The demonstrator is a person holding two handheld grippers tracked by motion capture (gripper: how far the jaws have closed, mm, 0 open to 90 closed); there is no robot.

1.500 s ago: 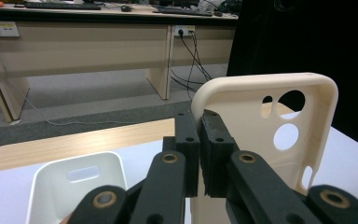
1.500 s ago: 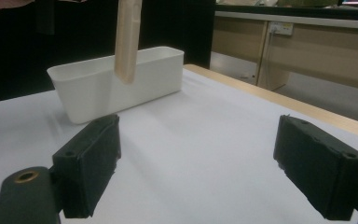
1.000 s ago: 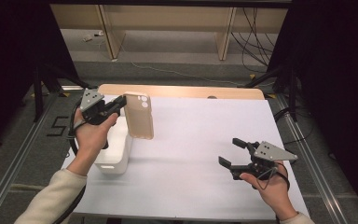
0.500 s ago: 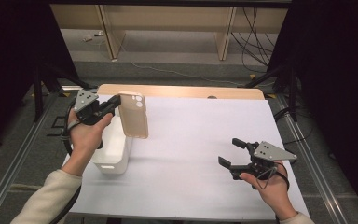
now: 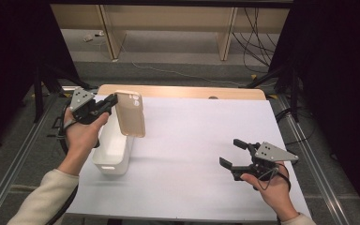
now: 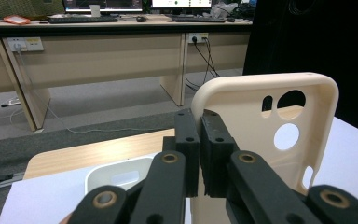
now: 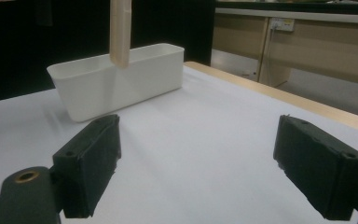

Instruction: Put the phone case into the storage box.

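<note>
High view: left tongs [image 5: 108,101] pinch the top edge of a beige phone case [image 5: 131,114], which hangs upright in the air just over the right rim of the white bin [image 5: 107,165], the landmark here. Right tongs [image 5: 232,154] sit spread and empty, well apart to the right of the bin, low over the white worktop [image 5: 187,140].

Left gripper view: jaws pressed on the case wall [image 6: 256,116], w/ camera cutouts to the side; bin [image 6: 116,175] below and behind.

Right gripper view: spread tongs [image 7: 196,172]; case bottom [image 7: 120,32] hangs at the bin's near rim [image 7: 116,81].

Likely step: drop case into bin. Shift it toward bin's centre, lower past the rim, then let go; keep it upright so it doesn't catch the wall.
</note>
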